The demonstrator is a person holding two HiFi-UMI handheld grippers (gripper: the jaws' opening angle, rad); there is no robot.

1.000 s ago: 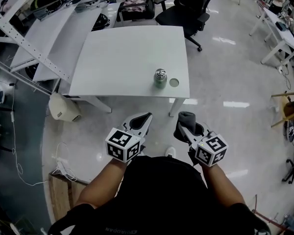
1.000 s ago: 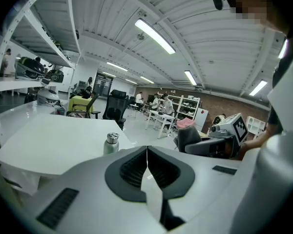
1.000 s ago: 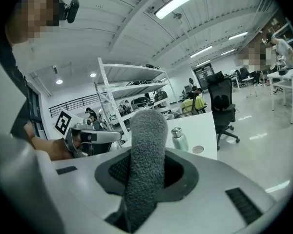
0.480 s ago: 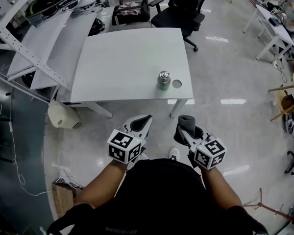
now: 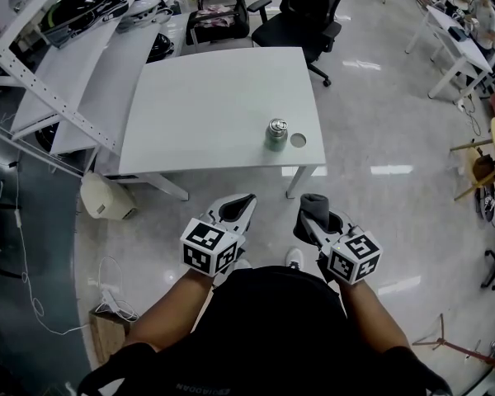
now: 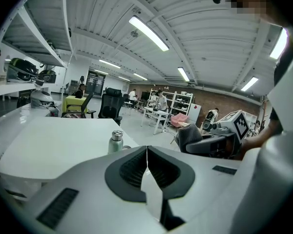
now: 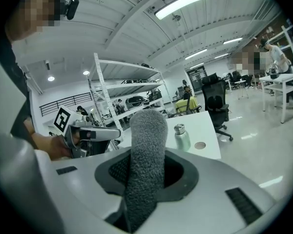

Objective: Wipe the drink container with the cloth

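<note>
Upright bottle (image 5: 274, 134) on table (image 5: 198, 97) near edge, ahead and well apart. R gripper (image 5: 308, 219) nearer, clamped on cloth (image 5: 315, 202) — L gripper (image 5: 244, 204) fully closed, empty.

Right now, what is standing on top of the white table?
A green drink bottle with a silver cap stands near the near right corner of the table, with a small round disc beside it. What the bottle covers is hidden.

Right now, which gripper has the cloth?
The right gripper: the grey cloth is clamped in it and sticks out ahead. The left gripper is shut and empty.
</note>
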